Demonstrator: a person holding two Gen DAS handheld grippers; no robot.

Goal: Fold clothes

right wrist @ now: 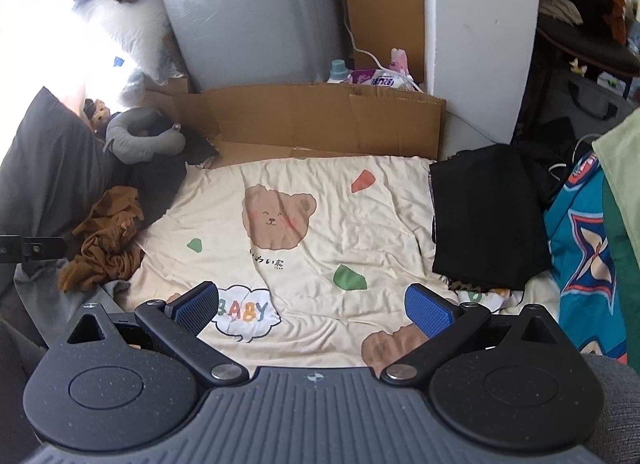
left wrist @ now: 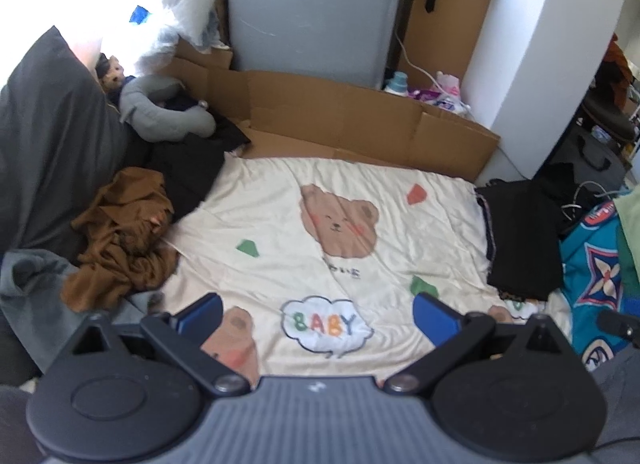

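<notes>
Blue ribbed pads mark both tools: the left gripper and the right gripper hang with jaws spread wide and nothing between them, both poised over the near edge of the cream bear-print blanket, which serves here as the landmark.

Off the blanket's left edge lies a crumpled brown garment, bunched with no clear long axis, partly resting on dark bedding. In the right wrist view the same heap sits ahead and to the left of the tool.

At the blanket's right edge rests a black garment, laid flat in a neat rectangle with its long axis running from the near edge toward the far one; it overlaps the blanket's margin. It already lies as a folded item would.

Beyond the blanket's far edge stands flattened cardboard.

The middle of the blanket is bare. Judged from position, the left gripper is nearer the brown heap and the right gripper nearer the black rectangle. The scene fits two stages: a folded piece just set aside with the brown one waiting, or a pause between any two garments.
</notes>
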